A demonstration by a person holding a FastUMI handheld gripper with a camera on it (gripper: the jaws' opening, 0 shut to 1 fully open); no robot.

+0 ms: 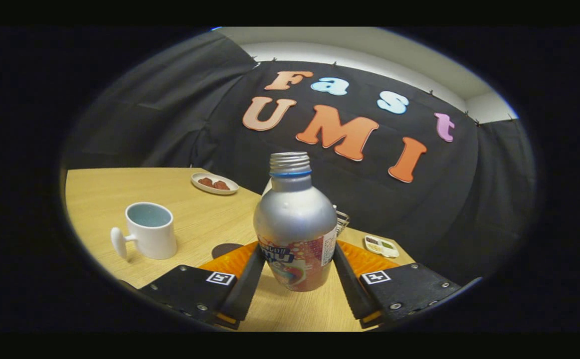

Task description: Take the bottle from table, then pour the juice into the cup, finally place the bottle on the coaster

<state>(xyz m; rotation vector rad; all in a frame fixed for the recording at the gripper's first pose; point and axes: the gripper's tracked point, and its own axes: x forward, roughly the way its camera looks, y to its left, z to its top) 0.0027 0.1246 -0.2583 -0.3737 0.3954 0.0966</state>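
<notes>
The silver bottle (295, 224), uncapped, is held upright between the fingers of the gripper (295, 271); both fingers are pressed against its labelled lower body. The white cup (150, 237) is seen on the wooden table (100, 194) at ten o'clock from the bottle. The dark coaster (226, 249) is located between cup and left finger. A small dish (214, 183) lies at eleven o'clock, a compartment tray (381, 246) at three o'clock.

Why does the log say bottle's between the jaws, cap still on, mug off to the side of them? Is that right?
Not quite. In the gripper view the bottle has no cap: its bare threaded neck is open. The rest holds: it sits between the jaws of the gripper, which press its sides, and the mug stands off to the side.
</notes>
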